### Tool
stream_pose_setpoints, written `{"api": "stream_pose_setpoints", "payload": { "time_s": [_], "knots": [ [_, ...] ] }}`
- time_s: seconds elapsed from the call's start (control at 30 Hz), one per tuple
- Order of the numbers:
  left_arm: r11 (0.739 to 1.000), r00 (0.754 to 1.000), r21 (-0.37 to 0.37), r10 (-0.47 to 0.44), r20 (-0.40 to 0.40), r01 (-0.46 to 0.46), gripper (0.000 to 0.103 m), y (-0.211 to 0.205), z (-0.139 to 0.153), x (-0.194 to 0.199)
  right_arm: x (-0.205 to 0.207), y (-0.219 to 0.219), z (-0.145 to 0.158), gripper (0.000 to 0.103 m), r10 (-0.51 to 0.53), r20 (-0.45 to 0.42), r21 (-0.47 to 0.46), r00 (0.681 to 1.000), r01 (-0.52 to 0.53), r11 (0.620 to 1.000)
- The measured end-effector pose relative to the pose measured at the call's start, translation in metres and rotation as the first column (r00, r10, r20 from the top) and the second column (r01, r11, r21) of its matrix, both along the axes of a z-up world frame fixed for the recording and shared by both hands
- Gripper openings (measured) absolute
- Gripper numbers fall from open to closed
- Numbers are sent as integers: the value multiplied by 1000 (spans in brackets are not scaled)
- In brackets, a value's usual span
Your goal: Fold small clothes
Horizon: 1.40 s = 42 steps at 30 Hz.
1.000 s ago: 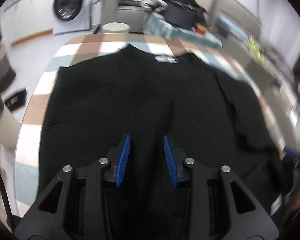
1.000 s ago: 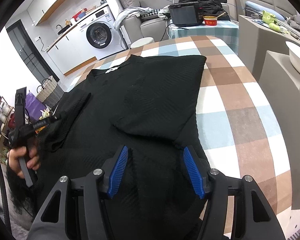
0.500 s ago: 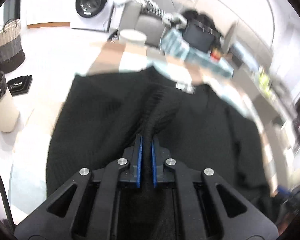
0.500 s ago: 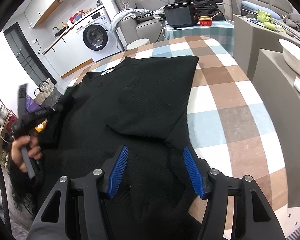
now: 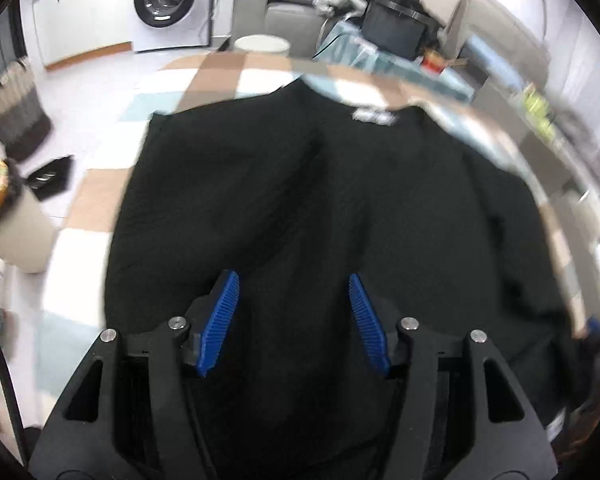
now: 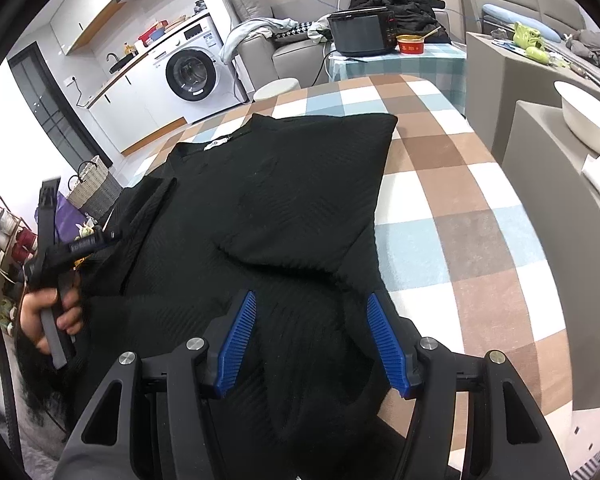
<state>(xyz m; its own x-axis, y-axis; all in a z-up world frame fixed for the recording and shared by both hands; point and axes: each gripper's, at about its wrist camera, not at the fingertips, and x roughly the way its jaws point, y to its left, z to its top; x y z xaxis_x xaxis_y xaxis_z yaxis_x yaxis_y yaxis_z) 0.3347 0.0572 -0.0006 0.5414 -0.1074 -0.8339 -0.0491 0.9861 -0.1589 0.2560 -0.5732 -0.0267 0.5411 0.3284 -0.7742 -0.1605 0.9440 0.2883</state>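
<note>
A black knit sweater [image 5: 300, 200] lies spread on the checked tablecloth [image 6: 460, 208], its neck label [image 5: 374, 116] at the far end. In the right wrist view the sweater [image 6: 292, 200] has one side folded inward over the body. My left gripper [image 5: 294, 320] hovers over the near middle of the sweater. Its jaws are opening and its blue pads [image 5: 220, 320] stand apart, with no cloth pinched. From the right wrist view, a hand [image 6: 48, 316] holds that left gripper [image 6: 112, 236] at the sweater's left edge, beside a folded strip. My right gripper [image 6: 312, 340] stands open above the hem.
A washing machine [image 6: 192, 72] and a woven basket [image 6: 96, 192] stand beyond the table's far left. A round stool [image 6: 276, 88] and a side table with a black appliance [image 6: 360, 32] are behind. Grey cabinets with a white bowl [image 6: 580, 112] line the right edge.
My left gripper shut on a raised ridge of sweater half a second ago; now its pads are wide apart and the ridge has dropped flat. The right gripper has kept still.
</note>
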Motion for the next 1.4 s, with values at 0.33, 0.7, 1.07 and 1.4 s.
{"api": "stream_pose_setpoints", "payload": {
  "time_s": [0.33,0.7,1.07,1.4],
  "knots": [
    [998,990,-63,40,134,-31,64,30,41,-103,-23,-14,8,69,9,31,-16,999,-9,1000],
    [982,950,16,177,258,-188,92,76,71,-240,-67,-19,-1,87,129,95,-5,987,-130,992],
    [970,950,35,227,215,-240,102,97,40,-302,-102,-43,-39,87,112,56,-8,992,-111,994],
    [971,959,28,229,166,-237,102,100,18,-288,-101,-36,-39,79,175,86,-68,981,-170,983]
  ]
}}
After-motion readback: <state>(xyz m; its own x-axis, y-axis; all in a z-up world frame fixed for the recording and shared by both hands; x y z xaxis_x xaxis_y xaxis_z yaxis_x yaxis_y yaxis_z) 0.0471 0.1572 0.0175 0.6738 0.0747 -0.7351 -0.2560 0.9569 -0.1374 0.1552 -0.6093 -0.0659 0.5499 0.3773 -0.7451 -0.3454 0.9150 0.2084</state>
